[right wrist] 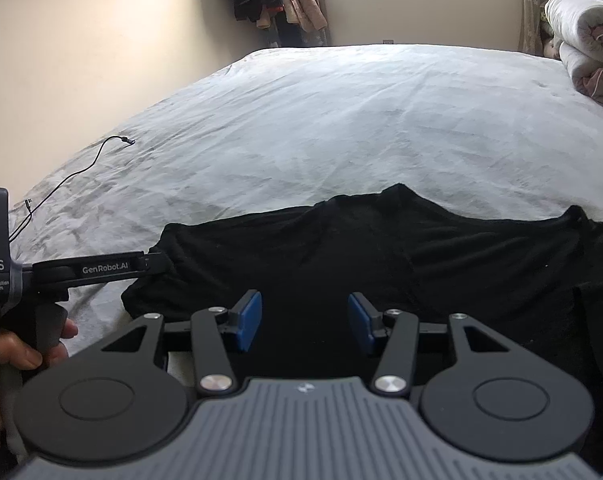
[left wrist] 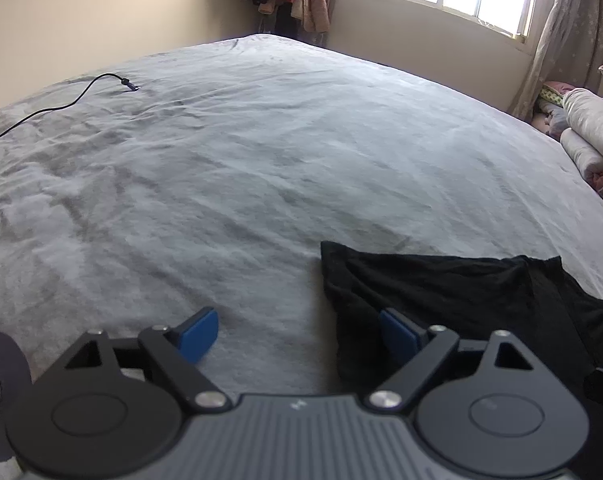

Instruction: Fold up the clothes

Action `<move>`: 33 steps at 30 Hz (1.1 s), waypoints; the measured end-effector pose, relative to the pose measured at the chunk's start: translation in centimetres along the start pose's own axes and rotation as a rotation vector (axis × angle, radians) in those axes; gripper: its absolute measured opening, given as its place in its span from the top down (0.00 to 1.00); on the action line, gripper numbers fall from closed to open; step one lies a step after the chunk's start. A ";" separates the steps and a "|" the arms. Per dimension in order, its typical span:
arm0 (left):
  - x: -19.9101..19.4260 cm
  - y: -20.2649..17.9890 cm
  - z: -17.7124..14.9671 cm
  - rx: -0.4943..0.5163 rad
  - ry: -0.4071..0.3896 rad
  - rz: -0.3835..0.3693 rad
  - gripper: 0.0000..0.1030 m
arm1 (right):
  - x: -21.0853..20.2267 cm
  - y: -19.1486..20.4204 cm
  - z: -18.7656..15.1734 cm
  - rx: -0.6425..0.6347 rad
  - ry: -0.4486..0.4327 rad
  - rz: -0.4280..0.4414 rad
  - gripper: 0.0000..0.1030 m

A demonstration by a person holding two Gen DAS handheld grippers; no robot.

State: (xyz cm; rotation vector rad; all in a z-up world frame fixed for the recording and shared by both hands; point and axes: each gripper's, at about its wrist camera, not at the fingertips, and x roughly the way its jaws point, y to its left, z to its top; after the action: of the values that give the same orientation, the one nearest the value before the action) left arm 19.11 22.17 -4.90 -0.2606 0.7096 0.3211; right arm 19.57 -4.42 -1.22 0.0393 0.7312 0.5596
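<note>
I see one black garment (right wrist: 401, 264), rumpled and spread flat on the near part of the grey-sheeted bed (right wrist: 361, 120). My left hand-held gripper (left wrist: 297, 334) gapes at its left edge; my right hand-held gripper (right wrist: 304, 322) hangs spread above its middle.

Left gripper (left wrist: 297, 334) wide apart over black garment (left wrist: 453, 292) edge on bedsheet (left wrist: 241, 168).
</note>
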 end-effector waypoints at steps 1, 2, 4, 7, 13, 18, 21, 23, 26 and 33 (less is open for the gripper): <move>0.0 0.0 0.0 -0.002 0.000 -0.005 0.17 | 0.0 0.0 0.0 0.002 0.001 0.002 0.49; -0.1 0.0 0.0 -0.004 -0.001 -0.011 0.18 | 0.1 0.0 -0.1 0.005 0.000 0.004 0.49; -0.1 0.0 0.0 -0.002 0.000 -0.023 0.24 | 0.1 -0.1 0.0 0.010 -0.003 0.007 0.49; 0.0 -0.3 -0.2 0.014 0.000 -0.039 0.42 | 0.2 -0.1 0.2 0.012 -0.006 0.012 0.49; 0.3 0.7 -0.4 -0.093 -0.009 -0.192 0.97 | 0.3 -0.3 0.8 0.024 -0.019 0.028 0.49; -0.5 0.7 -0.4 -0.157 -0.067 -0.360 0.98 | -0.1 -1.1 1.3 0.078 -0.035 0.061 0.48; -1.0 -0.1 -0.5 -0.148 -0.089 -0.449 0.98 | -0.5 -1.7 1.3 0.105 -0.043 0.072 0.48; -1.3 -0.9 -0.5 -0.129 -0.097 -0.493 0.98 | -0.7 -2.2 1.2 0.129 -0.049 0.078 0.48; -1.7 -2.1 -0.6 -0.099 -0.109 -0.561 0.98 | -0.7 -3.2 0.7 0.189 -0.061 0.112 0.47; -1.9 -4.6 -1.1 -0.074 -0.099 -0.720 0.98 | -1.0 -5.5 -0.5 0.316 -0.092 0.191 0.47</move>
State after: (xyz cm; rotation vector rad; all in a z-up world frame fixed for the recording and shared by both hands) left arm 18.78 17.21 -3.85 -0.5448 0.4666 -0.3249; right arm 21.24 -9.70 -2.24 0.4299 0.7247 0.6151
